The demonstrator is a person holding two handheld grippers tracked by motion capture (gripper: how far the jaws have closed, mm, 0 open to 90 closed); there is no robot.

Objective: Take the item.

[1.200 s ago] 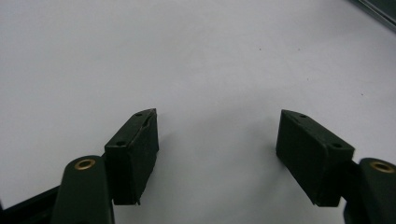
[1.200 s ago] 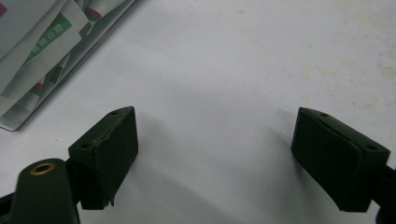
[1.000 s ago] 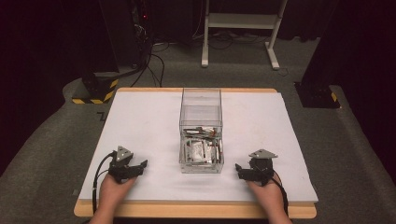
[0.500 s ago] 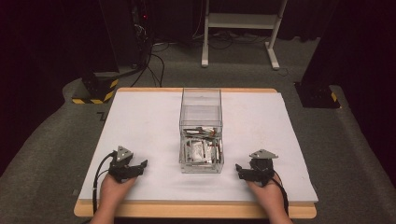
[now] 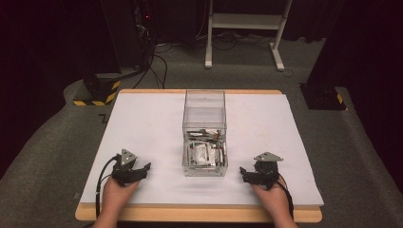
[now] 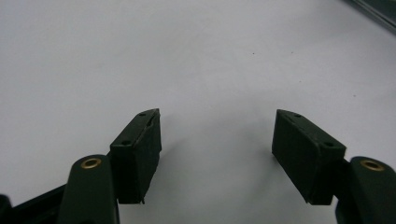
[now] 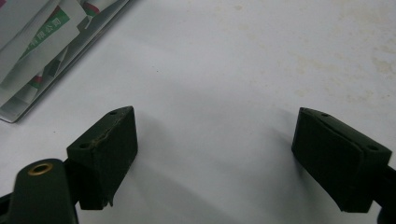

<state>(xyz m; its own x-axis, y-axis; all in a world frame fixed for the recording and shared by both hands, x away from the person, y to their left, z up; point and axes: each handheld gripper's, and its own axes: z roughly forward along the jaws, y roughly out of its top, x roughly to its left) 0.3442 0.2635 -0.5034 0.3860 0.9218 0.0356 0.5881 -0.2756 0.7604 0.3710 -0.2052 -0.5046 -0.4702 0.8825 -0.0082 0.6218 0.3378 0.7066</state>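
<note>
A clear plastic box (image 5: pixel 204 100) stands in the middle of the white table sheet (image 5: pixel 147 123), with several printed packets (image 5: pixel 204 153) lying in its near end. My left gripper (image 5: pixel 142 168) rests on the sheet to the box's left and points toward it. Its jaws (image 6: pixel 217 121) are open over bare sheet and have just been closing a little, with nothing between them. My right gripper (image 5: pixel 243 173) rests to the box's right, also open (image 7: pixel 215 116) and empty. The box's corner and its packets (image 7: pixel 42 42) show at the upper left of the right gripper view.
The table's wooden edge (image 5: pixel 199 214) runs along the near side, with both hands over it. Beyond the table lie a grey carpet, cables (image 5: pixel 157 57), a yellow-and-black striped base (image 5: pixel 100 90) and a white stand's legs (image 5: pixel 242 42).
</note>
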